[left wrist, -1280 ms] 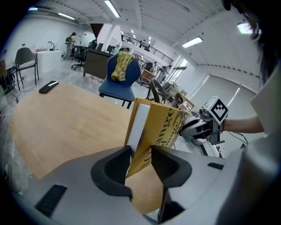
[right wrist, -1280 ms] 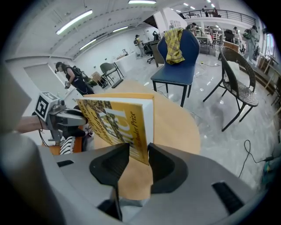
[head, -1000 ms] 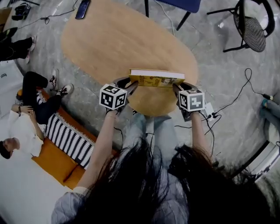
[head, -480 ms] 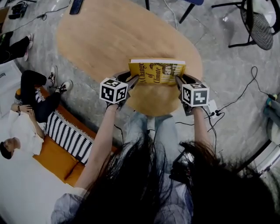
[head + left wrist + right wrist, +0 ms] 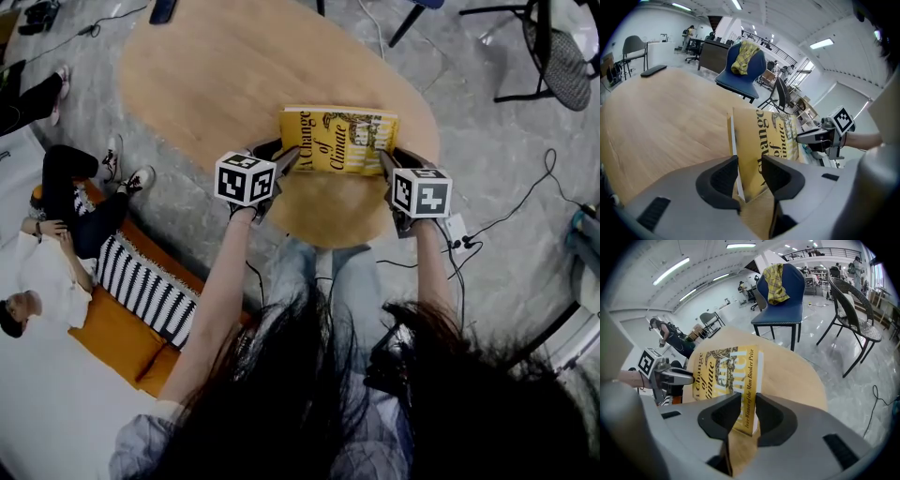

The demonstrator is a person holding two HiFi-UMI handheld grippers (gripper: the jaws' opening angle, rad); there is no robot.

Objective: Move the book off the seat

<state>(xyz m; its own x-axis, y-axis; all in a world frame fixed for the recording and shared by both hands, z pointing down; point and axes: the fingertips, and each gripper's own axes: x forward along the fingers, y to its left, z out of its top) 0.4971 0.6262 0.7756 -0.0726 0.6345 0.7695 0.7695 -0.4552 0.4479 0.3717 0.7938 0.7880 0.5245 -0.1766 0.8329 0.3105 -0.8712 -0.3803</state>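
A yellow book (image 5: 337, 141) is held by its two short ends low over the near part of a round wooden table (image 5: 225, 75), cover up. My left gripper (image 5: 286, 157) is shut on its left end; in the left gripper view the book (image 5: 773, 136) sits between the jaws of that gripper (image 5: 747, 173). My right gripper (image 5: 384, 161) has the right end, and its jaws are closing on the book's edge (image 5: 726, 366), which sits between them at the right gripper (image 5: 749, 413). Each gripper view shows the other gripper across the book. No seat is under the book.
A blue chair (image 5: 780, 296) with a yellow cloth stands beyond the table, a black mesh chair (image 5: 553, 56) at the right. A dark flat device (image 5: 161, 11) lies at the table's far edge. A person (image 5: 56, 253) sits on an orange couch at the left. Cables (image 5: 487, 225) cross the floor.
The book has tipped from edge-on to cover up and moved forward over the table. Both grippers went forward with it.
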